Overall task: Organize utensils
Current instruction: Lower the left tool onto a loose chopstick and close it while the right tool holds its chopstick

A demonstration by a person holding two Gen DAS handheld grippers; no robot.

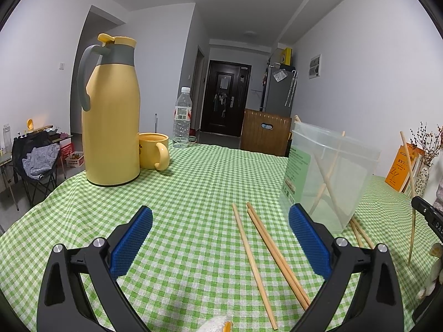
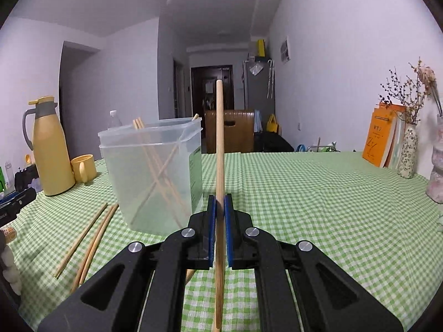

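Note:
My right gripper [image 2: 220,203] is shut on a wooden chopstick [image 2: 219,144] and holds it upright, just right of a clear plastic container [image 2: 155,171] that has several chopsticks leaning inside. My left gripper [image 1: 221,227] is open and empty, low over the green checked tablecloth [image 1: 193,193]. Three loose chopsticks [image 1: 265,251] lie on the cloth between its fingers. The container also shows in the left wrist view [image 1: 329,174], ahead to the right, with more chopsticks [image 1: 360,232] beside its base. The held chopstick shows at that view's right edge [image 1: 409,166].
A yellow thermos jug [image 1: 110,116], a yellow mug [image 1: 153,150] and a water bottle [image 1: 182,119] stand at the back left. Orange books [image 2: 384,138] and vases of dried flowers [image 2: 408,149] stand at the right wall. A wooden chair [image 1: 265,135] is behind the table.

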